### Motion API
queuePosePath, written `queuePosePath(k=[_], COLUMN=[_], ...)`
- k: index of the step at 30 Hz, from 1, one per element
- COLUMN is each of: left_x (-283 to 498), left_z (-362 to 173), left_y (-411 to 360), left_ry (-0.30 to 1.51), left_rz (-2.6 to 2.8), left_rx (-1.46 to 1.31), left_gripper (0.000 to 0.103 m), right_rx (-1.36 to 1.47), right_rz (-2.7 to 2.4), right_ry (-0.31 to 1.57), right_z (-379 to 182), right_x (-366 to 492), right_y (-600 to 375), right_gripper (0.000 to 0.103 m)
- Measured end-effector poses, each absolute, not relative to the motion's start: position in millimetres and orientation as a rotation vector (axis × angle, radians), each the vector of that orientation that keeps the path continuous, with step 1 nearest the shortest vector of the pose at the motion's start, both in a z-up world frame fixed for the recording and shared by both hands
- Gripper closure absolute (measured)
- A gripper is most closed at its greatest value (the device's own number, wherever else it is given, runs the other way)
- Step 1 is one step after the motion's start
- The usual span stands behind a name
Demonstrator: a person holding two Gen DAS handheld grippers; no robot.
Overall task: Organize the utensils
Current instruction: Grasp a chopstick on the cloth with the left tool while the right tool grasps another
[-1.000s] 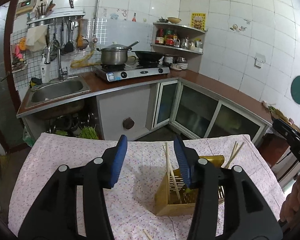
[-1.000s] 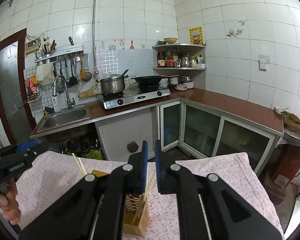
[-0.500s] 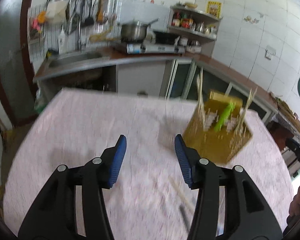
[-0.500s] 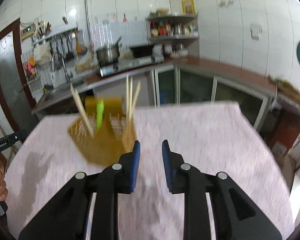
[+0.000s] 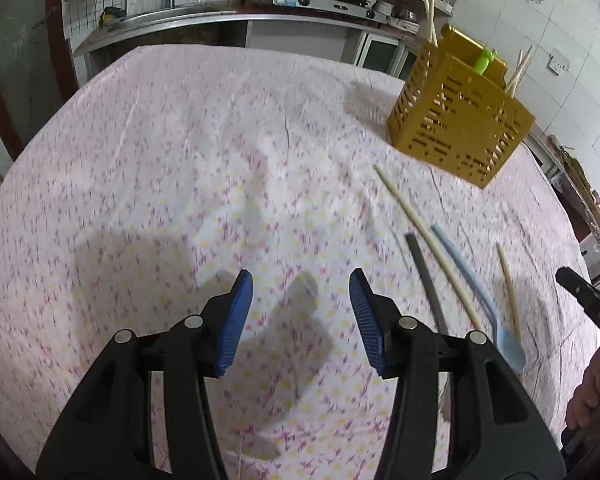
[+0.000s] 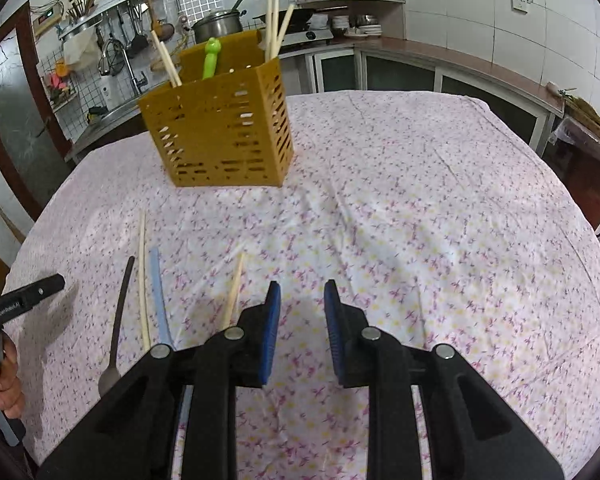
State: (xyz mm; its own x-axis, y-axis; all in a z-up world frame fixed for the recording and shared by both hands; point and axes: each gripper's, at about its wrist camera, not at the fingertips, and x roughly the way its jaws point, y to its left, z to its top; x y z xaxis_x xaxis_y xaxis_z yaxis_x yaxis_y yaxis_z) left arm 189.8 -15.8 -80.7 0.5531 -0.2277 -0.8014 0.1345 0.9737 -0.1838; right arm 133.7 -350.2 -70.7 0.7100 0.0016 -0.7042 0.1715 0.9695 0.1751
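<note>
A mustard slotted utensil holder (image 5: 456,128) (image 6: 224,124) stands on the flowered cloth, with chopsticks (image 6: 274,20) and a green-handled utensil (image 6: 212,58) in it. Loose on the cloth lie a dark-handled spoon (image 6: 120,312) (image 5: 426,276), a long chopstick (image 6: 142,276) (image 5: 424,240), a light blue spoon (image 5: 472,280) (image 6: 158,292) and a shorter chopstick (image 6: 234,292) (image 5: 508,280). My left gripper (image 5: 300,280) hovers left of them, its jaws opening, nothing between them. My right gripper (image 6: 302,288) hovers right of them, open by a narrow gap and holding nothing.
The pink flowered cloth (image 5: 180,140) covers the whole table. Behind its far edge run a counter with a sink (image 5: 156,20) and a stove with a pot (image 6: 216,28). A hand (image 6: 4,384) shows at the left edge of the right wrist view.
Both grippers have sunk toward the table and tipped downward, bringing the loose utensils into view. The right jaws went from shut to a narrow gap. The left jaws stayed apart.
</note>
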Motion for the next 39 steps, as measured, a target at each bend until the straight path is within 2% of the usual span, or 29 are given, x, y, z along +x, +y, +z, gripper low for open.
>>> queuePosePath(k=[23, 25, 27, 28, 39], left_x=[256, 263, 271, 275, 316], left_z=[-76, -75, -75, -76, -86], left_y=[-65, -70, -77, -80, -123], left_ry=[1.004, 1.005, 1.006, 1.008, 1.085], left_rz=[-0.220, -0.222, -0.223, -0.224, -0.279], left_rx=[-0.026, -0.023, -0.016, -0.013, 0.006], left_gripper=[0.048, 0.048, 0.048, 0.048, 0.049], right_rx=[0.138, 0.125, 0.112, 0.114, 0.094], right_rz=[-0.003, -0.013, -0.028, -0.032, -0.052], right_ry=[0.913, 0.935, 0.933, 0.933, 0.928], right_z=[-99, -105, -105, -104, -102], right_x=[202, 206, 210, 214, 252], right_y=[-301, -299, -300, -302, -317], right_gripper=[0.080, 0.082, 0.092, 0.094, 0.098])
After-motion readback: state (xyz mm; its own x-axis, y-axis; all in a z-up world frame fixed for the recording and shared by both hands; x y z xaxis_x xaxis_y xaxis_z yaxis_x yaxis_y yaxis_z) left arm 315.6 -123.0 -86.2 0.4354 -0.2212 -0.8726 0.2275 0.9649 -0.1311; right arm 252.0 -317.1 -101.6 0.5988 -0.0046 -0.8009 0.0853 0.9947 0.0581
